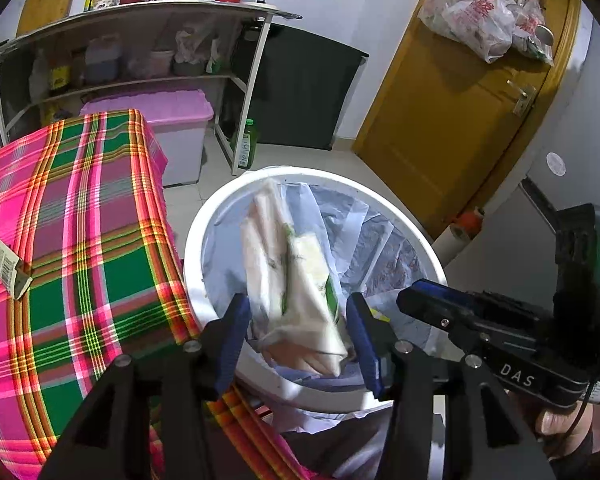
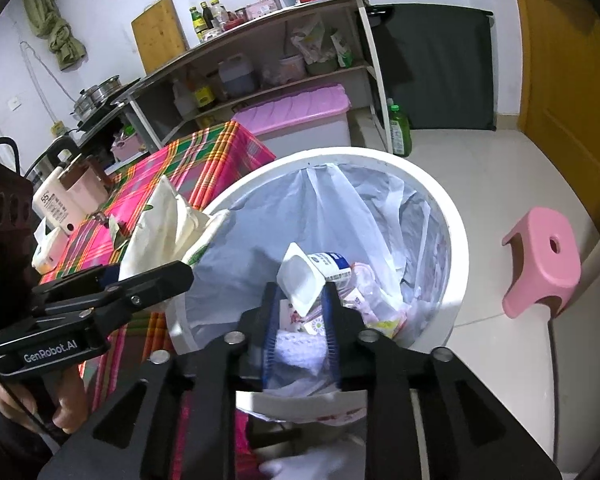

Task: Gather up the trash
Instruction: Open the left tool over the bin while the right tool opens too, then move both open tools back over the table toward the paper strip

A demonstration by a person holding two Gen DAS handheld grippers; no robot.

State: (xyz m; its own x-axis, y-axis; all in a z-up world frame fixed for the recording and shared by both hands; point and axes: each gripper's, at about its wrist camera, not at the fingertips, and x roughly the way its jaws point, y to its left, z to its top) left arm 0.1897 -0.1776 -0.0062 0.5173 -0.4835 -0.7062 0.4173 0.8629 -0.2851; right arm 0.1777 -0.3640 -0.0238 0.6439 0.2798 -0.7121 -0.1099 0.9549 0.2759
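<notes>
On the left lies the plaid tablecloth (image 1: 80, 240), with a flat paper wrapper (image 1: 4, 264) near its left edge; the white trash bin (image 1: 204, 216), lined with a translucent bag (image 1: 360, 216), stands against the cloth's right edge. Your left gripper (image 1: 296, 320) hangs over the near rim of the bin with its blue-padded fingers (image 1: 236, 320) parted about halfway; a crumpled white-and-green plastic package (image 1: 296, 272), motion-blurred, sits between them, and a gap shows on each side, so the pads appear released from it, though the blur leaves contact uncertain. From the right wrist view the same package (image 2: 164, 220) juts up from that gripper (image 2: 140, 276) just at the bin's left rim (image 2: 236, 196). Further right, your right gripper (image 2: 300, 312) reaches over the bin with its fingers (image 2: 332, 312) partly spread; a white plastic cup (image 2: 300, 280) tilts at their tips, above the litter already in the bag (image 2: 364, 304). You cannot tell whether the pads touch the cup. A pink stool (image 2: 544, 264) stands on the floor at far right.
</notes>
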